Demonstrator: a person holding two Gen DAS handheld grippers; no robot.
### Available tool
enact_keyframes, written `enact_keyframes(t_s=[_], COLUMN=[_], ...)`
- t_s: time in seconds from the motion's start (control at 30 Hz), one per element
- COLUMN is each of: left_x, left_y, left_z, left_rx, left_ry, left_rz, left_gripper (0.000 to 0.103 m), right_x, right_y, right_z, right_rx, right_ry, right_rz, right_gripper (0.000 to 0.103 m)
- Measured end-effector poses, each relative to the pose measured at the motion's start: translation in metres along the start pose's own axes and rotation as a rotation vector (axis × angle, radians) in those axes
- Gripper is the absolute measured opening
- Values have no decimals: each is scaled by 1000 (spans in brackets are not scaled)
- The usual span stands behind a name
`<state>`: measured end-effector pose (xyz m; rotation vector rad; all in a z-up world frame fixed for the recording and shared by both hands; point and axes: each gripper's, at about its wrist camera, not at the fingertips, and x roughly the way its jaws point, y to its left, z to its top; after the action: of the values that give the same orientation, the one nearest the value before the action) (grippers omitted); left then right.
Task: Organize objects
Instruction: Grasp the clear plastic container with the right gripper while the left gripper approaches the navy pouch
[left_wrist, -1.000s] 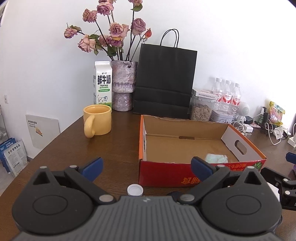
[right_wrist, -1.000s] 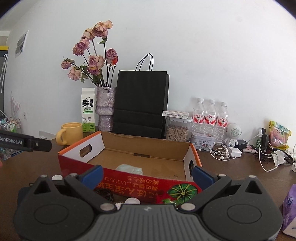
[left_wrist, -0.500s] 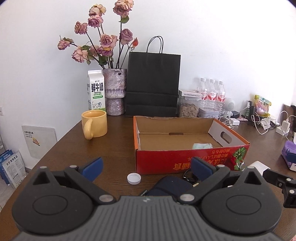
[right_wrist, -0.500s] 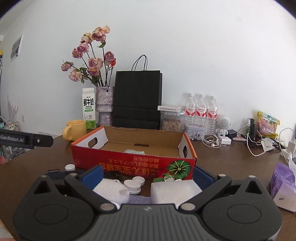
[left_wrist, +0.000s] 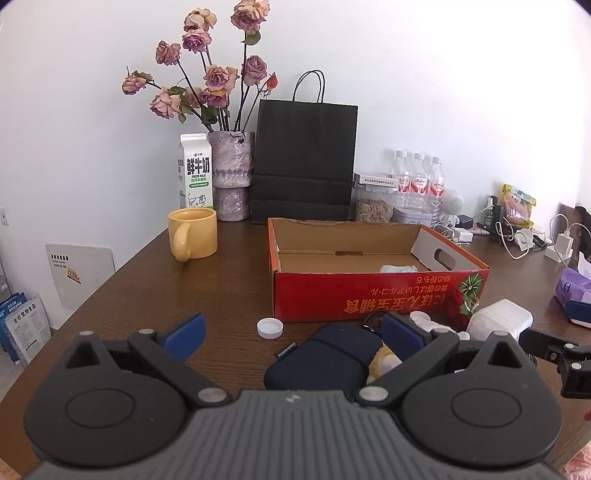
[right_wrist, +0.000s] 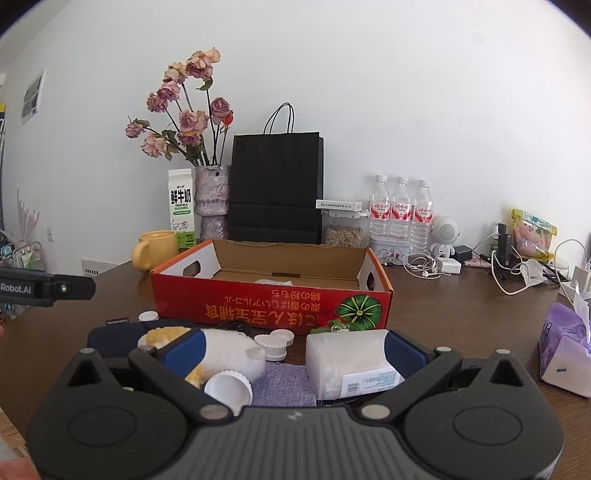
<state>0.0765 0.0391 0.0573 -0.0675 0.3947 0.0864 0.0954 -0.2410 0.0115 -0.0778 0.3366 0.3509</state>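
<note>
Between the right gripper's spread fingers lie plush toy and white container.

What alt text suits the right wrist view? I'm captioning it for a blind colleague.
Open right gripper hovers over a white plastic bottle, plush toy and loose caps, before a red cardboard box on a brown table.

Plain white wall, dark brown wooden table, soft even daylight

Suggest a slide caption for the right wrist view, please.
Open right gripper above a white bottle and plush toy before the red box.
</note>
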Motion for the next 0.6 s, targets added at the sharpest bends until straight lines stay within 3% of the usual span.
enact_keyframes(t_s=[0.6], left_x=[9], left_y=[-7], left_z=[-15], left_rx=[8], left_ry=[51], left_rz=[-42], left_gripper=[103], right_x=[3], right_y=[-15], right_z=[-15], right_rx=[47], right_ry=[33], right_rz=[-16], right_gripper=[103])
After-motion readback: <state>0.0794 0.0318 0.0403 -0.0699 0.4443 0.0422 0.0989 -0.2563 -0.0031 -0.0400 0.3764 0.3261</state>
